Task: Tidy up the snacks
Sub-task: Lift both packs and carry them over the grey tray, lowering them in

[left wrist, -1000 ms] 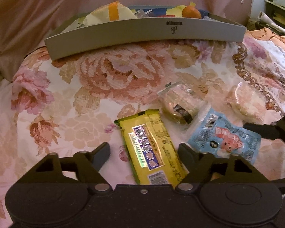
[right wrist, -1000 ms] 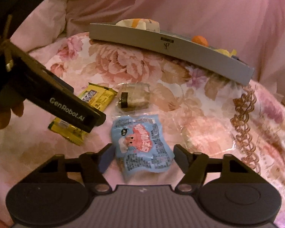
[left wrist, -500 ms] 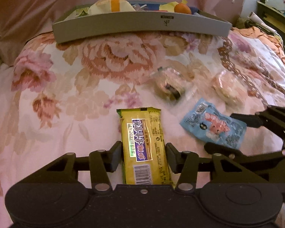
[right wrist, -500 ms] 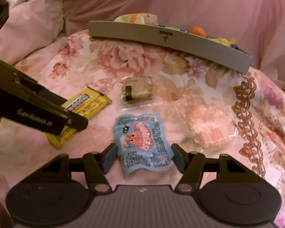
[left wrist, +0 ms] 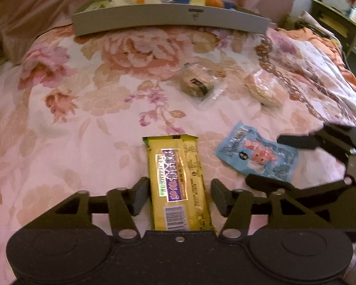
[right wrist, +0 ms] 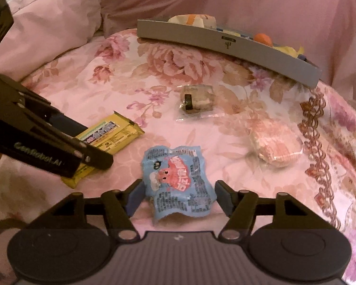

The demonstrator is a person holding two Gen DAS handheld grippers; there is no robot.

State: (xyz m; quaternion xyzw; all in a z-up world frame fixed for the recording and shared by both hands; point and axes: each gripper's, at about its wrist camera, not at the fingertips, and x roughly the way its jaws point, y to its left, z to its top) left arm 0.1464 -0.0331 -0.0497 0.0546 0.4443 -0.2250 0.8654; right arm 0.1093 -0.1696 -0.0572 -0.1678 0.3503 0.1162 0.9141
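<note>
We see the grey tray point(left wrist: 170, 20) far ahead of both jaw pairs. The left gripper point(left wrist: 179, 196), jaws spread, straddles the yellow bar point(left wrist: 178, 180); the right gripper point(right wrist: 178, 196), likewise spread, brackets the blue packet point(right wrist: 178, 178).

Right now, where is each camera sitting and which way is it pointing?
Left wrist: on the left gripper, low over the bedspread, facing the grey tray; its jaws straddle the yellow bar.
Right wrist: on the right gripper, likewise facing the tray; its jaws flank the blue packet.
Shared: both show tray, bar, packet, and the other gripper.
</note>
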